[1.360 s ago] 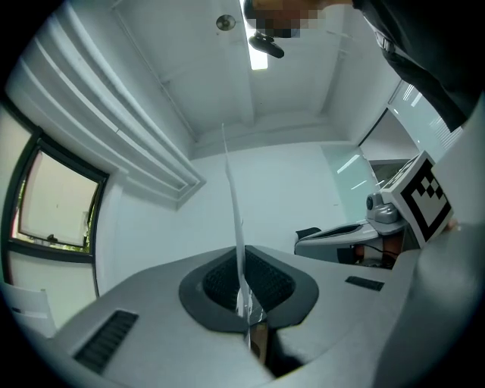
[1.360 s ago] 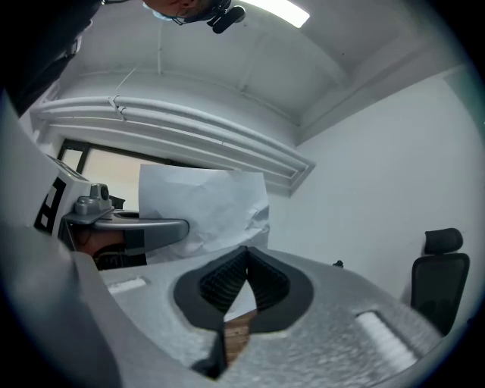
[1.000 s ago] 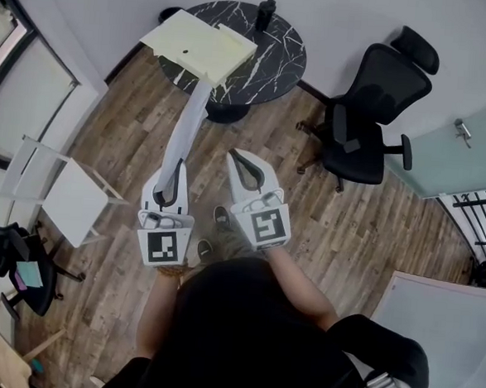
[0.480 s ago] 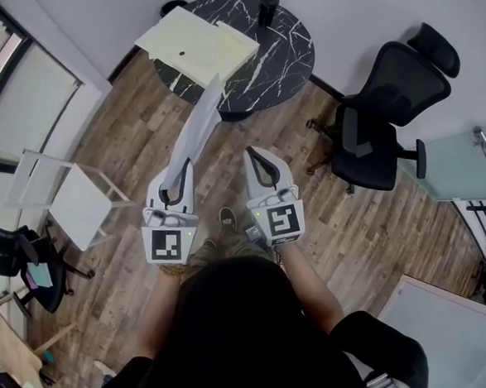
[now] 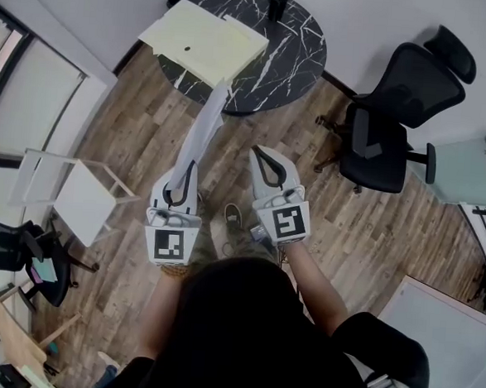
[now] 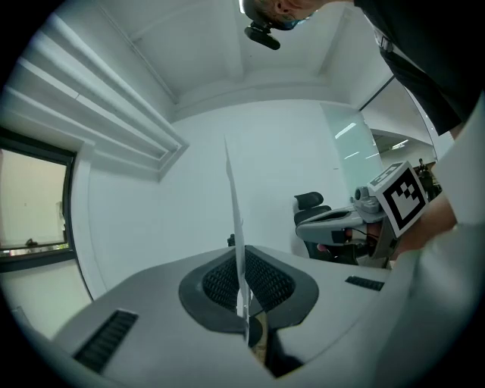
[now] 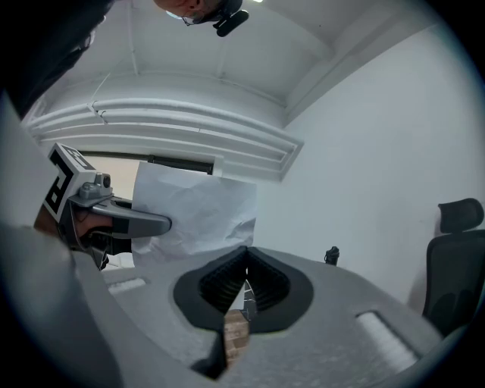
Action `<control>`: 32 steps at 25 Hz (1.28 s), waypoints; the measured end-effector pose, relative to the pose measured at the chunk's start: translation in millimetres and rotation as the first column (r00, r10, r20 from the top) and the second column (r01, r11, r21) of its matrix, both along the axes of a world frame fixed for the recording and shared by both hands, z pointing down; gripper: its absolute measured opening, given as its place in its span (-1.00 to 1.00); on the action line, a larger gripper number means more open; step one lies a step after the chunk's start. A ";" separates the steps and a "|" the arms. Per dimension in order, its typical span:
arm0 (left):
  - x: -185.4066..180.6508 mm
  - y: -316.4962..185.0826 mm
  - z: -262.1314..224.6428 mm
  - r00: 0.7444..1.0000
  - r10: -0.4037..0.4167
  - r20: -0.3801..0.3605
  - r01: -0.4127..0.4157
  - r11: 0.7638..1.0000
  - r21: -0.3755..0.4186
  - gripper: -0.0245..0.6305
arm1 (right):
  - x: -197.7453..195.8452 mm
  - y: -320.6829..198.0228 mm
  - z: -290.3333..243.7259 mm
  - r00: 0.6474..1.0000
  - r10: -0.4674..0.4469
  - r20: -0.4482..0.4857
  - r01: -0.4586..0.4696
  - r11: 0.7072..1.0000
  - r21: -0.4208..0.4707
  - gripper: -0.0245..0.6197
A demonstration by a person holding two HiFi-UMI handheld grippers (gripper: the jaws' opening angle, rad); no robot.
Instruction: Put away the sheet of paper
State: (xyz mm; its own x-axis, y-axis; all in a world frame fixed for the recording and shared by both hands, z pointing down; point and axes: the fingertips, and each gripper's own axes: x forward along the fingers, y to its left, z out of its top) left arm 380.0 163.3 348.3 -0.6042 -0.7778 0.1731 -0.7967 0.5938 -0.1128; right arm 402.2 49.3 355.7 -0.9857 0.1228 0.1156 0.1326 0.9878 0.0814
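Over wooden floor [image 5: 309,194], short of the round table [image 5: 296,56] and its near edge, the left gripper [image 5: 184,170] is pinching the light, likely floppy sheet of paper [image 5: 202,132] by its lower edge; the right gripper [image 5: 259,152] is hanging closed, empty

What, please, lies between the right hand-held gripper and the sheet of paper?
Nothing solid: the head view shows only wooden floor in the gap between the right hand-held gripper and the sheet of paper.
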 end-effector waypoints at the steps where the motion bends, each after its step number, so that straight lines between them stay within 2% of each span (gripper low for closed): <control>1: -4.1 0.2 6.3 1.000 0.006 -0.016 -0.006 1.000 0.003 -0.89 | -3.7 -0.1 2.7 1.000 0.002 -0.006 -0.002 1.000 0.010 -0.93; 5: -24.8 -6.5 28.5 0.996 0.055 -0.065 -0.055 0.998 0.014 -0.89 | -19.7 -4.8 10.1 0.999 0.037 -0.028 -0.036 0.999 0.029 -0.93; 9: -50.0 -28.3 33.3 0.983 0.182 -0.019 -0.181 0.983 0.021 -0.89 | -35.1 -13.1 12.6 0.993 0.106 -0.054 -0.105 0.994 0.035 -0.93; 12: -71.7 -35.7 28.3 0.976 0.207 -0.072 -0.203 0.978 0.056 -0.89 | -53.9 -12.5 13.4 0.987 0.143 -0.079 -0.140 0.989 0.040 -0.93; 16: -113.1 -24.0 22.9 0.966 0.244 -0.083 -0.236 0.968 0.089 -0.89 | -93.4 -0.5 6.8 0.983 0.162 -0.090 -0.155 0.984 0.085 -0.93; 18: -133.2 -15.8 21.4 0.957 0.281 -0.065 -0.276 0.958 0.082 -0.89 | -115.4 8.9 0.5 0.982 0.170 -0.082 -0.162 0.983 0.092 -0.93; 21: -160.1 -6.6 16.4 0.935 0.353 0.003 -0.353 0.934 0.061 -0.89 | -146.6 30.1 -12.8 0.987 0.156 -0.044 -0.151 0.983 0.101 -0.93; 27: -206.0 9.5 14.0 0.927 0.376 0.011 -0.375 0.923 0.082 -0.89 | -177.7 52.8 -18.8 0.983 0.176 -0.047 -0.170 0.978 0.120 -0.93; 32: -232.7 6.5 19.4 0.922 0.387 -0.002 -0.385 0.919 0.081 -0.89 | -194.3 40.7 -12.8 0.974 0.215 -0.072 -0.205 0.972 0.117 -0.93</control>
State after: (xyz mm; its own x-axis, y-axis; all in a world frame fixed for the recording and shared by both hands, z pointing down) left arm 147.2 169.8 367.7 -0.2519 -0.9614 0.1106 -0.9672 0.2462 -0.0625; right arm 207.9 90.0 342.8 -0.9743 -0.1038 0.1998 -0.0661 0.9802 0.1869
